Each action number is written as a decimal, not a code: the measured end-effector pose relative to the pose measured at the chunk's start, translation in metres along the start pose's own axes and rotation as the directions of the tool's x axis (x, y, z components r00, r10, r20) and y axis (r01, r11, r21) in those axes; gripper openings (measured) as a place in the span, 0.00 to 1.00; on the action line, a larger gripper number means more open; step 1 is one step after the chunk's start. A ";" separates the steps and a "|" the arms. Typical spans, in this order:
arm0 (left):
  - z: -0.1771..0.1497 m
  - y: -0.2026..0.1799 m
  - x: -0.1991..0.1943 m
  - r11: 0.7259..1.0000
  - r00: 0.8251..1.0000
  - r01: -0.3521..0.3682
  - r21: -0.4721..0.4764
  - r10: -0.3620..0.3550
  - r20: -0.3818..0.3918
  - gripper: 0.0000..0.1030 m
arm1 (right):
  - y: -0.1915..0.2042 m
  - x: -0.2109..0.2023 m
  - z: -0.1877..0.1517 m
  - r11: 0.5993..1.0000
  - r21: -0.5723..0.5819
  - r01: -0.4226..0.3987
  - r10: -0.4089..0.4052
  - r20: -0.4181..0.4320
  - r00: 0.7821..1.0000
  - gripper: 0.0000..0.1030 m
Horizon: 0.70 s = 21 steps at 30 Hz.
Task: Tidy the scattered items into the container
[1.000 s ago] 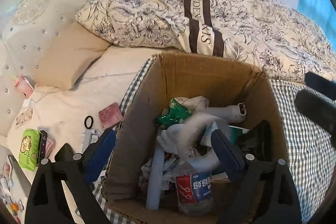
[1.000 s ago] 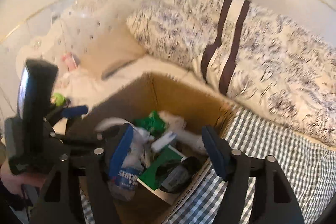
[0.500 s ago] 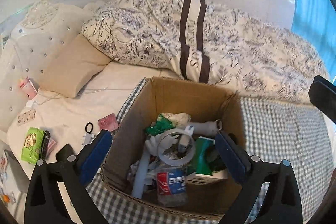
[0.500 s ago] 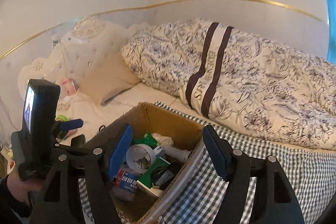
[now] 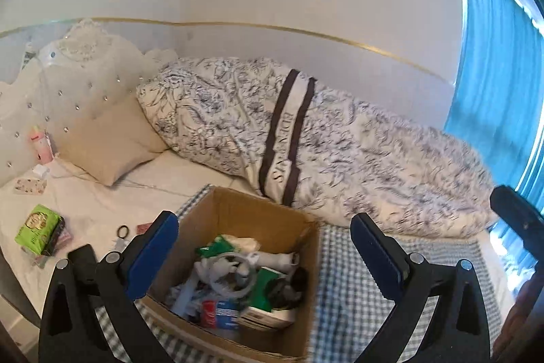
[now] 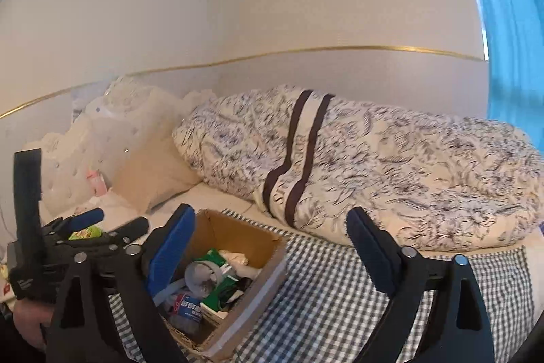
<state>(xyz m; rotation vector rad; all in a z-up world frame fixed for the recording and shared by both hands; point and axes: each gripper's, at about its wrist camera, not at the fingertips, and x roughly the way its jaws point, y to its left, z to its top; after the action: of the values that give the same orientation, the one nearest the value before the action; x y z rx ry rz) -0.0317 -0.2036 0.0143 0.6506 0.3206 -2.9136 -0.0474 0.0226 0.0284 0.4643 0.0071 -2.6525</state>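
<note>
1 cardboard box [image 5: 238,216] sits below 2 gaping grippers.

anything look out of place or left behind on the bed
Yes. Several items lie outside the open brown cardboard box on the white sheet: a bright green packet, a black hair-tie ring and a small pink card. Both the left gripper and the right gripper are open and empty.

My left gripper [image 5: 263,257] and right gripper [image 6: 270,247] match: black angular arms, silver screws, blue pads [image 5: 151,252]. Bare skin of my left hand [image 6: 29,317] shows at eight o'clock.
</note>
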 end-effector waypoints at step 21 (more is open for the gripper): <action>-0.003 -0.125 -0.062 0.978 0.973 0.154 0.139 -0.175 0.150 1.00 | -0.080 -0.118 0.001 0.975 0.018 0.223 -0.223 0.113 0.968 1.00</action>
<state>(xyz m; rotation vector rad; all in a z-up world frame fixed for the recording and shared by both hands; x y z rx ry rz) 0.0028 -0.0767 0.0609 0.4168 0.1791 -3.1422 0.0172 0.1448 0.0621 0.3293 0.0179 -2.8976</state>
